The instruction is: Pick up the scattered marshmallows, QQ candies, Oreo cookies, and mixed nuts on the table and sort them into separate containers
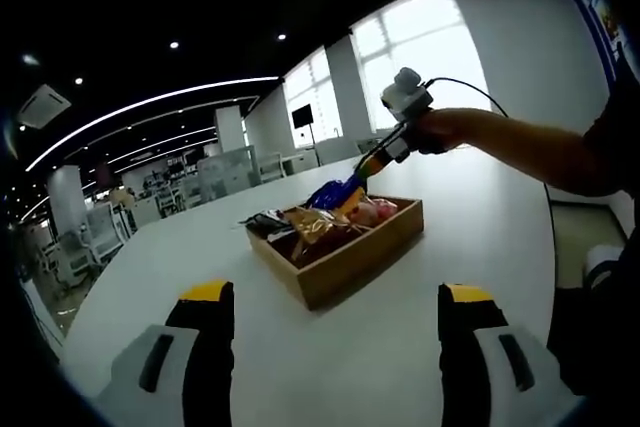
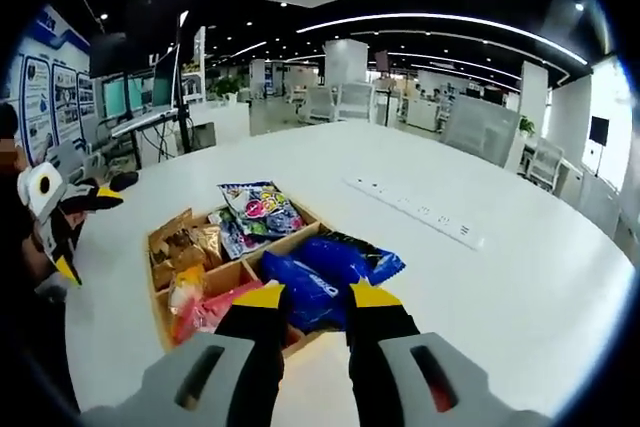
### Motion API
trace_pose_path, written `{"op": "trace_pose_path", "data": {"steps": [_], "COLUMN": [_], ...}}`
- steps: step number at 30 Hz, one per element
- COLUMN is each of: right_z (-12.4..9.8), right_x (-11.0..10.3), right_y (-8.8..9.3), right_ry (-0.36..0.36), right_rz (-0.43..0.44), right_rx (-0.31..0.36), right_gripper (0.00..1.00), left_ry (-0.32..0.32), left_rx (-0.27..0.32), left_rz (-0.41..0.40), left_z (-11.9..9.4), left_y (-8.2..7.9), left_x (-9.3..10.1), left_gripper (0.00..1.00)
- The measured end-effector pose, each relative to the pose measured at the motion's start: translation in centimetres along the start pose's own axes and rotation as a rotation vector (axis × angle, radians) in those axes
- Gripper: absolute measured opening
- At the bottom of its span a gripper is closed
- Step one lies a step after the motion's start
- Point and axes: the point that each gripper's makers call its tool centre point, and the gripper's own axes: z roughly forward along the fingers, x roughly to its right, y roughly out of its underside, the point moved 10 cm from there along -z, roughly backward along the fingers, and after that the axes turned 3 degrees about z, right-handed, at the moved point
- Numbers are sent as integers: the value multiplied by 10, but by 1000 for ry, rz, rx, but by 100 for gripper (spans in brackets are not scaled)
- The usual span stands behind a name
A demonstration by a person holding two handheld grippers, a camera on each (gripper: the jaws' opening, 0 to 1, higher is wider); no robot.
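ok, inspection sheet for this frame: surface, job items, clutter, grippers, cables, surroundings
Surface: white table, bare around the tray.
Job's things: wooden tray holding snack packets; blue packet lying over its near edge.
Clutter: nothing seen.
Grippers: left gripper open, short of the tray; right gripper over the blue packet, grip unclear.
Cables: one from the right gripper's camera box; power strip set in the table.
Surroundings: open office, desks, windows.

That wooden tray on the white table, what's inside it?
The wooden tray has compartments holding snack packets: blue packets under the right gripper, a colourful candy bag, brownish packets and a pinkish one. Whatever lies beneath them is covered.
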Motion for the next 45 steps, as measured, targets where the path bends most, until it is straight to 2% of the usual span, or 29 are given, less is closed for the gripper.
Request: {"op": "trace_pose_path", "data": {"steps": [17, 22, 28, 32, 37, 40, 44, 45], "right_z": [3, 3, 1, -3, -12, -16, -24, -26], "right_x": [-4, -5, -8, -5, -10, -12, -14, -14], "right_y": [0, -1, 0, 1, 1, 1, 7, 8], "right_ry": [17, 32, 30, 21, 6, 14, 21, 29], "right_rz": [17, -6, -3, 32, 66, 53, 41, 43], "right_rx": [14, 9, 27, 52, 81, 97, 103, 112], "right_gripper": [20, 21, 25, 27, 35, 46, 52, 58], "left_ry": [-7, -9, -14, -17, -16, -13, -13, -14], "left_rx": [1, 1, -1, 1, -1, 3, 3, 2], "left_rz": [0, -1, 4, 4, 6, 7, 7, 7], "left_z": [-1, -2, -4, -5, -5, -5, -5, -5], "left_y": [-1, -1, -2, -3, -3, -5, -6, -6], "left_x": [-2, -2, -3, -3, -3, -2, -2, -2], "left_gripper": [88, 88, 88, 88, 88, 88, 88, 88]}}
